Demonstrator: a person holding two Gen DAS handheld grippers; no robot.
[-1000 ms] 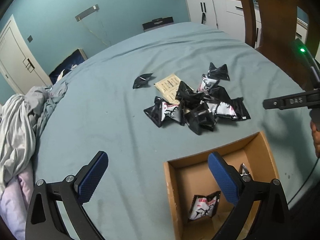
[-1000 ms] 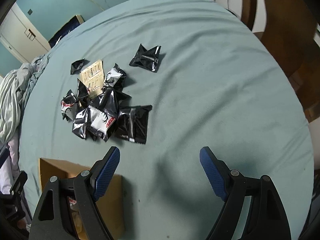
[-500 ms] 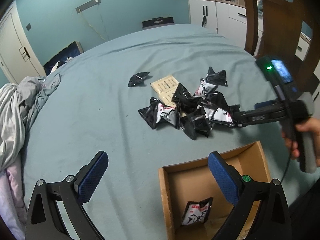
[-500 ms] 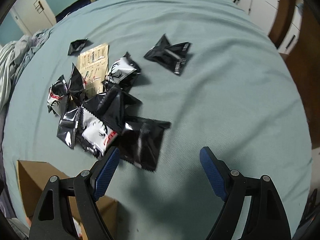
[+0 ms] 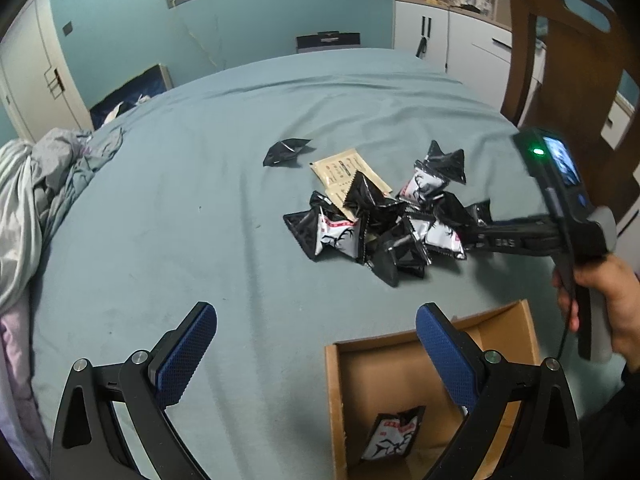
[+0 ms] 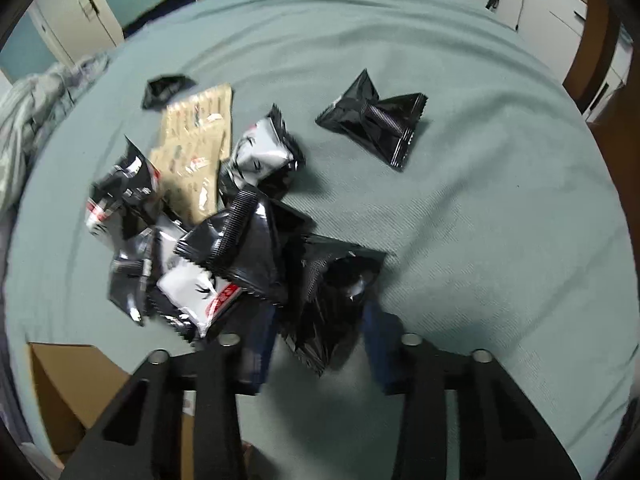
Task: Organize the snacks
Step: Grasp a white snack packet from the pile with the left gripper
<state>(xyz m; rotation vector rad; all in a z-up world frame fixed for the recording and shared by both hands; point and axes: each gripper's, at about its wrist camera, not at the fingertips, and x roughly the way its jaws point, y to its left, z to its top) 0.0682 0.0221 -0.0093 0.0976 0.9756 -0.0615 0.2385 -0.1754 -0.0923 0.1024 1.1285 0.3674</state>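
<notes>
A pile of black and white snack packets point(image 5: 380, 224) lies on the blue-green table cloth point(image 5: 180, 220), over a beige sachet point(image 5: 344, 168). My right gripper point(image 6: 320, 328) points down at the near edge of the pile point(image 6: 224, 248). Its jaws are closing, and the blue pads press a crumpled black packet point(image 6: 332, 292) from both sides. In the left wrist view the right gripper point(image 5: 476, 236) reaches into the pile from the right. My left gripper point(image 5: 316, 312) is open with nothing in it, beside the cardboard box point(image 5: 500, 320), which holds one packet point(image 5: 394, 432).
One black packet point(image 6: 376, 120) lies apart at the far right of the pile, a small one point(image 6: 164, 88) at the far left. A wooden chair point(image 5: 568, 60) stands at the right, crumpled clothes point(image 5: 28, 184) at the left edge. The box corner point(image 6: 72, 380) is at lower left.
My right gripper came down onto the near edge of the pile and its jaws went from wide open to closed around a black packet. The left gripper stayed open and shifted slightly.
</notes>
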